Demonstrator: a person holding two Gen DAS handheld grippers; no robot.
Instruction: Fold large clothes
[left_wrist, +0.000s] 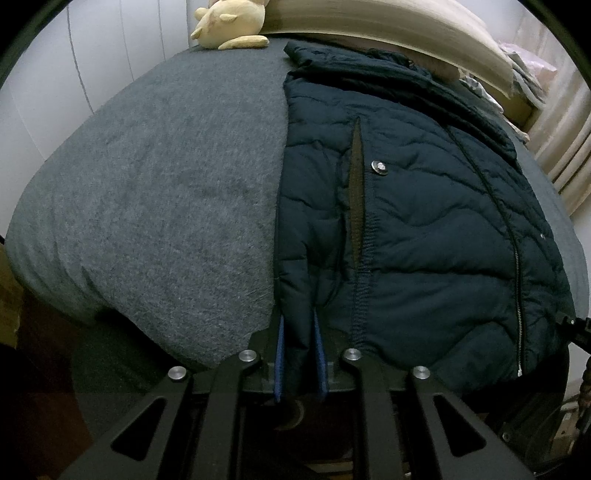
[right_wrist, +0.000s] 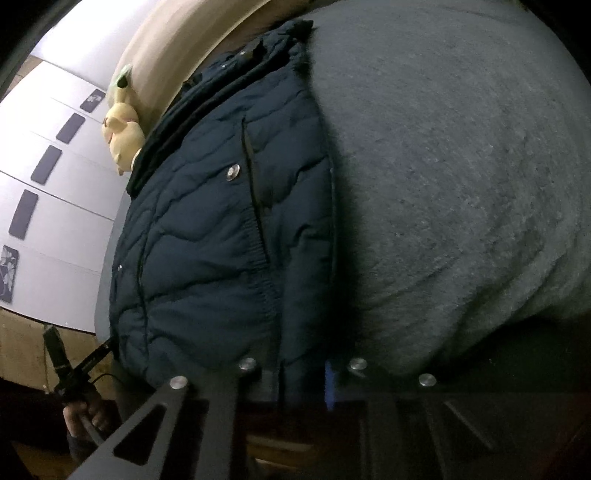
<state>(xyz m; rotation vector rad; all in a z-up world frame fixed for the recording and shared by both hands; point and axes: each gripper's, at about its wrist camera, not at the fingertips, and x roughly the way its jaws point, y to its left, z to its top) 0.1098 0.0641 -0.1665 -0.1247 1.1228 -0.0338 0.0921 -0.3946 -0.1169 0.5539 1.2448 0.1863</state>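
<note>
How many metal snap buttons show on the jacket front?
2. One snap sits beside the left pocket slit; the other sits beside the right pocket slit. More may be hidden under the collar folds.

One quilted jacket (left_wrist: 424, 229), one grey blanket (left_wrist: 166, 192), one plush toy (left_wrist: 229, 26), two tongs (left_wrist: 301, 354).

Both wrist cams sit low and close at the jacket (left_wrist: 406, 221) (right_wrist: 207, 236) hem, angled down: left at its left corner, right at its right. Both share the jacket and the plush toy (left_wrist: 229, 26) (right_wrist: 122, 133) beyond it.
</note>
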